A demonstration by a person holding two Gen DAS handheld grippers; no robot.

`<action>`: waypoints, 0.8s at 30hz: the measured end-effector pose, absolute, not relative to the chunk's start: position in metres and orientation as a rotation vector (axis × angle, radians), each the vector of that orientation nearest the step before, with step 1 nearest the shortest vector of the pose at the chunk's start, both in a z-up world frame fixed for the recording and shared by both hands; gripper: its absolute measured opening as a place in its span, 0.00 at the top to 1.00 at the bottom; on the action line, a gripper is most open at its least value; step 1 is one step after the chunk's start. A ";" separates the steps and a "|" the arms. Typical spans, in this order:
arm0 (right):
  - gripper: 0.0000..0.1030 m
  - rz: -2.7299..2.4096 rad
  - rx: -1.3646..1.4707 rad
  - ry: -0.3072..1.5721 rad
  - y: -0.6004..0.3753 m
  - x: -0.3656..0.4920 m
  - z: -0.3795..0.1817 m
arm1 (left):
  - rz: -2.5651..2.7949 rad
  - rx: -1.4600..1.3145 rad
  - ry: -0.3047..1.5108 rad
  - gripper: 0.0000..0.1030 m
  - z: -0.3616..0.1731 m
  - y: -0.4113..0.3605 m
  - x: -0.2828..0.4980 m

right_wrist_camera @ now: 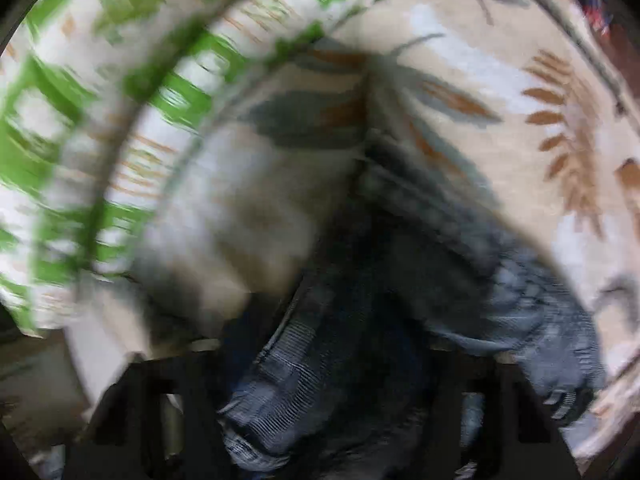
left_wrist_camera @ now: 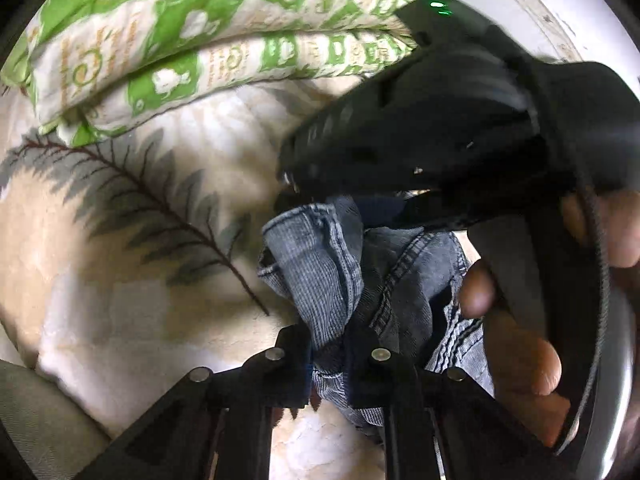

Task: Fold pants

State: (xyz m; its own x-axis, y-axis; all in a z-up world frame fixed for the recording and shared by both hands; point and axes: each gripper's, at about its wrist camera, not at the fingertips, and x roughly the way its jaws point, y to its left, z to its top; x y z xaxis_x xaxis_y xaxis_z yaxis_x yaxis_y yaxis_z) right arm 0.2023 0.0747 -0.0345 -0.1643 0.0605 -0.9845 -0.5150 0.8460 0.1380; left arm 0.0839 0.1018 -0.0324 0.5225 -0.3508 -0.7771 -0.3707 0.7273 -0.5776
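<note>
The pants (left_wrist_camera: 320,264) are blue-grey jeans; they hang bunched up in the air over the bed (left_wrist_camera: 100,280), which has a cream cover with leaf shapes on it; two green and white pillows (left_wrist_camera: 200,40) lie at the far end of the bed.

The left claw (left_wrist_camera: 330,364) is pinched tight on a fold of the jeans; the cloth comes right out from between its two fingers and runs up and away from it toward the right claw (left_wrist_camera: 292,184). In the left view, the right claw sits just above and past the left one, very near; its black body fills the top right of that view, and a hand (left_wrist_camera: 516,344) is wrapped around its handle.

The right view is very blurry; the jeans (right_wrist_camera: 340,360) fill the low middle, just where the fingers should be; I think this claw holds the pants too, but I cannot tell for sure.

So the cloth between the two claws is short and crumpled; the long part of the jeans seems to hang down and off to the right in the right view. My guess is the fold is only starting; the claws need to move apart to pull the cloth flat, then lay it down long on the bed.
</note>
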 end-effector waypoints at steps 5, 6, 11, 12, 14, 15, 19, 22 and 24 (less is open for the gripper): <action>0.87 0.551 -0.242 1.659 0.044 0.211 -0.020 | -0.011 -0.756 1.008 0.89 -0.022 0.100 0.081; 0.87 0.585 -0.184 1.628 0.033 0.210 -0.011 | -0.021 -0.745 0.990 0.89 -0.017 0.099 0.079; 0.88 0.673 0.086 1.450 -0.031 0.195 0.041 | -0.107 -0.632 0.845 0.89 0.020 0.079 0.058; 0.88 0.690 0.128 1.412 -0.044 0.190 0.050 | -0.125 -0.622 0.830 0.89 0.025 0.075 0.059; 0.88 0.719 0.201 1.337 -0.074 0.179 0.066 | -0.165 -0.582 0.801 0.89 0.037 0.065 0.053; 0.88 0.730 0.240 1.305 -0.085 0.172 0.073 | -0.187 -0.567 0.791 0.89 0.042 0.059 0.049; 0.88 0.780 0.398 1.173 -0.138 0.149 0.100 | -0.266 -0.497 0.759 0.89 0.069 0.034 0.043; 0.88 0.803 0.522 1.107 -0.180 0.140 0.112 | -0.308 -0.433 0.751 0.89 0.088 -0.001 0.038; 0.88 0.819 0.594 1.069 -0.215 0.131 0.117 | -0.318 -0.370 0.759 0.89 0.099 -0.028 0.035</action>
